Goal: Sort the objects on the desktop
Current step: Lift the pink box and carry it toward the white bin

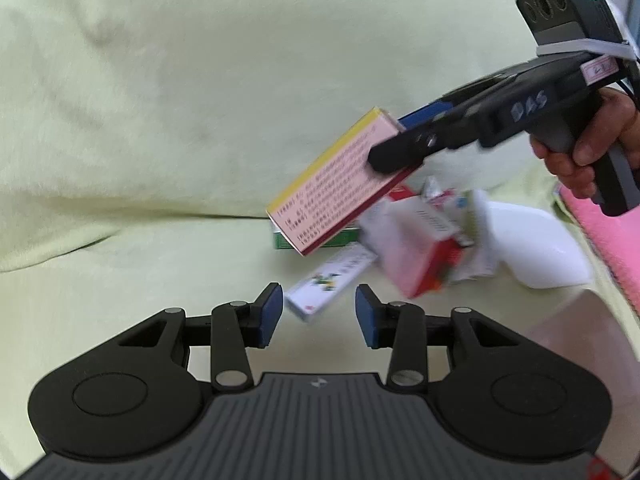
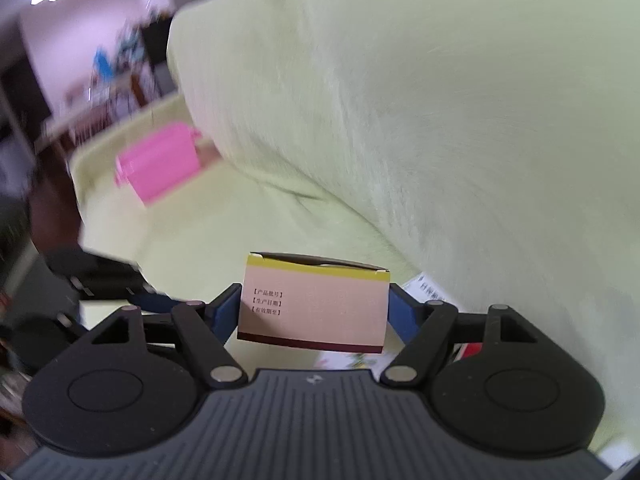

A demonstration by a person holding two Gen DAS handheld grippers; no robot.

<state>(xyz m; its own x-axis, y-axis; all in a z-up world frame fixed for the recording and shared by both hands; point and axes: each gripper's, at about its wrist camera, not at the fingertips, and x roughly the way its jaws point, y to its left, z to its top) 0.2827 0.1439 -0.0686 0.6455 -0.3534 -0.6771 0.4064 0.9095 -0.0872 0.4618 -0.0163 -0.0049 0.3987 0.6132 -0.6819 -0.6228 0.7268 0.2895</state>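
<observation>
A pink box with a yellow edge [image 1: 336, 184] hangs in the air above the sofa seat, and my right gripper [image 1: 394, 156] is shut on its end. In the right wrist view the same pink box [image 2: 314, 306] fills the gap of the right gripper [image 2: 316, 312]. Under it lies a heap of small cartons: a white box with a green print [image 1: 328, 284], a green box [image 1: 288, 240], and a white and red box [image 1: 416, 256]. My left gripper [image 1: 319, 314] stands open just in front of the white box, with nothing between its blue pads.
Pale green cloth covers the sofa seat [image 1: 140, 264] and its backrest [image 2: 440, 120]. A pink bin [image 2: 158, 168] stands at the far end of the seat, and pink plastic [image 1: 608, 240] borders the heap on the right. A white object [image 1: 532, 248] lies beside the cartons.
</observation>
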